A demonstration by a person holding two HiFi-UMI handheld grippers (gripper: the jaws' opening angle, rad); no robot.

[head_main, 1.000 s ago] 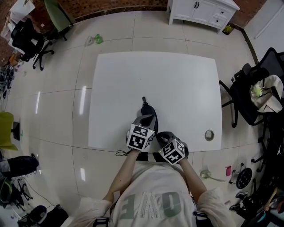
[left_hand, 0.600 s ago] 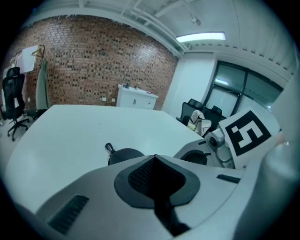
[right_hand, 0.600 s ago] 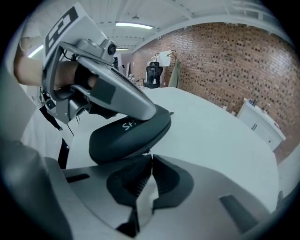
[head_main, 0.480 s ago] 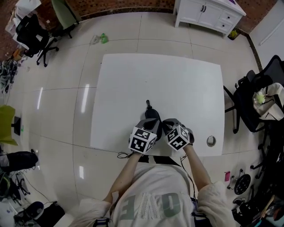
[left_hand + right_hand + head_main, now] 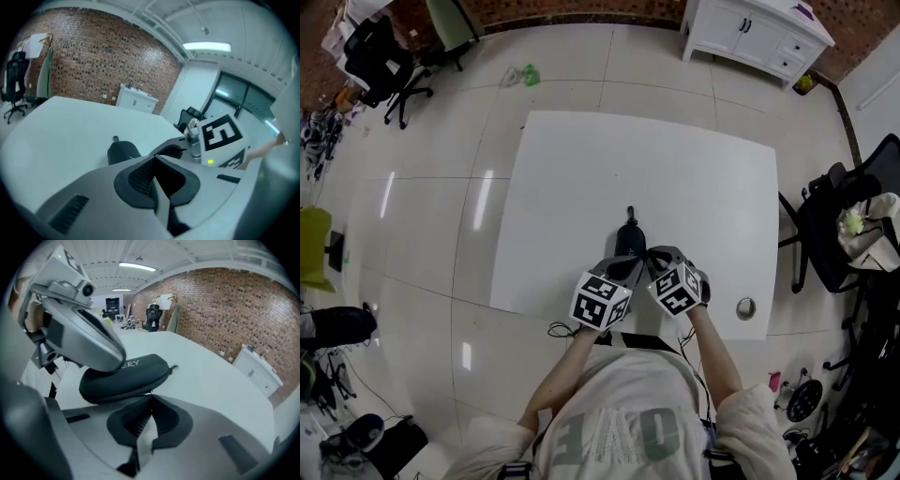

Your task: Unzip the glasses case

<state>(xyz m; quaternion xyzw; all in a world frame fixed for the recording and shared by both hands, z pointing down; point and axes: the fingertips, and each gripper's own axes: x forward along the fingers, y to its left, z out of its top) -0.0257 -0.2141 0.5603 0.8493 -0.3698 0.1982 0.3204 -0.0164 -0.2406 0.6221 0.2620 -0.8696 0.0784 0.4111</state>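
Here, one glasses case (image 5: 628,240) lies on the tabletop (image 5: 694,169), long axis pointing away from the person, while the left claw (image 5: 153,157) and right claw (image 5: 151,396) are closed, empty.

I count one glasses case (image 5: 628,240) on one white table (image 5: 581,178), and two grippers: a left gripper (image 5: 153,158) and a right gripper (image 5: 150,395). Off the table stand one white cabinet (image 5: 759,36) and two black office chairs, a far chair (image 5: 382,58) and a near chair (image 5: 834,220).
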